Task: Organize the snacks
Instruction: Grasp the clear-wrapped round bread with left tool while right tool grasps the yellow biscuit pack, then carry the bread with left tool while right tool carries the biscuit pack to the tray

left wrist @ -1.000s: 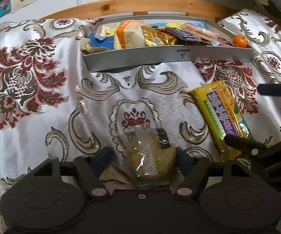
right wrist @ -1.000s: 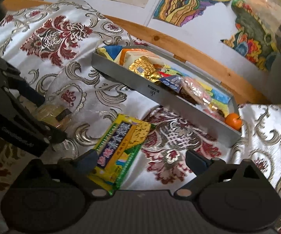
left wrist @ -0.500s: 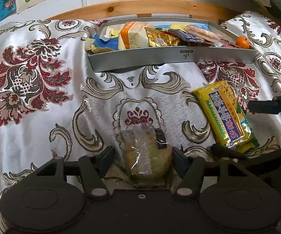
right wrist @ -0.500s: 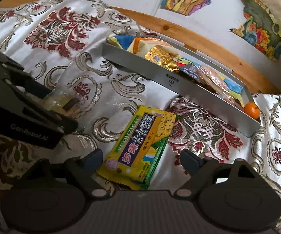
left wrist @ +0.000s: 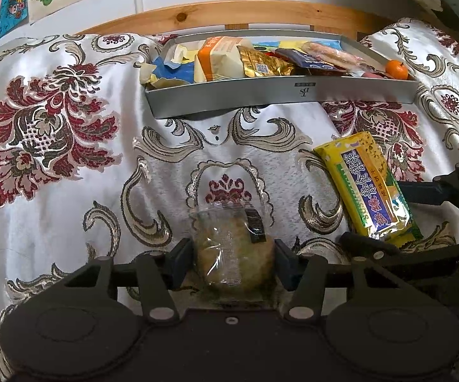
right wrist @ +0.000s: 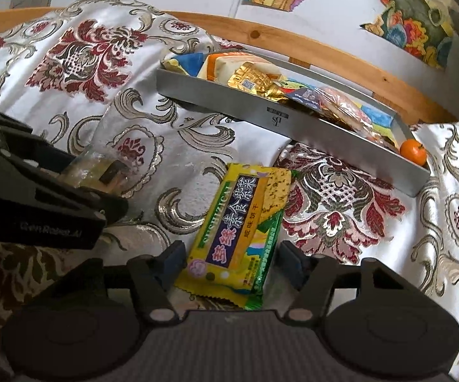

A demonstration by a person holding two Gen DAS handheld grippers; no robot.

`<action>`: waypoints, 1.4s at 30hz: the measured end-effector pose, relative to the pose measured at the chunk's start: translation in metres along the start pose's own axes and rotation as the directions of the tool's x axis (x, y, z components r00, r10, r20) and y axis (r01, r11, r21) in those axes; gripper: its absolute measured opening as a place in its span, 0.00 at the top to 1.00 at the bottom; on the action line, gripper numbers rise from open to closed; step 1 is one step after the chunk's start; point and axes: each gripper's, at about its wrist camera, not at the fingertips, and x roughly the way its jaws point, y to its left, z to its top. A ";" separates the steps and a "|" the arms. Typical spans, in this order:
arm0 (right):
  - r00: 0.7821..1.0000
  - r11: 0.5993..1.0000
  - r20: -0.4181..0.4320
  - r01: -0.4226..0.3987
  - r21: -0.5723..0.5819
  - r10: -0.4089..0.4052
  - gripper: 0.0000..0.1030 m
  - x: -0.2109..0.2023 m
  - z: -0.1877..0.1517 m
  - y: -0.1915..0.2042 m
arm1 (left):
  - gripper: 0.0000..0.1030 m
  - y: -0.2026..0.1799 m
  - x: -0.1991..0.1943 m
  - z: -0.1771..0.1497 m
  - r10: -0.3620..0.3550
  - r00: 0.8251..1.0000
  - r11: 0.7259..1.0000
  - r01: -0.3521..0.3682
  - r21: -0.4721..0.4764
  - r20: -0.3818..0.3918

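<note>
My left gripper [left wrist: 232, 262] is closing, its pads touching a crinkly clear-wrapped pastry [left wrist: 234, 251] lying on the silky damask cloth [left wrist: 54, 165]; my right gripper [right wrist: 232, 265] is closing around a flat, glossy yellow biscuit pack [right wrist: 242, 232], gaps either side; beyond sits the grey metal tray [left wrist: 280, 98] of snacks.

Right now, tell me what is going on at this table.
A person works two claws over a floral tablecloth. The left claw is closing around a clear-wrapped brownish pastry; its pads look to be at the wrapper's sides. The right claw is closing around a yellow biscuit packet with a purple label, with a gap on each side. Both snacks lie on the cloth. The grey metal tray behind already holds other snacks and a small orange.
</note>
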 end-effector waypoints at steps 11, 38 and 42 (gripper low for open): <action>1.000 1.000 -0.001 0.003 0.028 -0.003 0.47 0.002 0.000 -0.002 | 0.51 0.000 -0.003 -0.001 -0.004 1.000 1.000 0.005 -0.004 0.011; 0.987 0.974 -0.035 0.150 -0.169 -0.158 0.53 -0.039 -0.002 0.022 | 0.51 -0.017 -0.050 0.003 -0.087 0.990 0.996 0.088 -0.006 0.107; 0.985 0.969 -0.020 0.165 -0.184 -0.171 0.53 -0.050 -0.001 0.023 | 0.51 -0.019 -0.064 0.005 -0.096 0.987 0.995 0.098 -0.005 0.131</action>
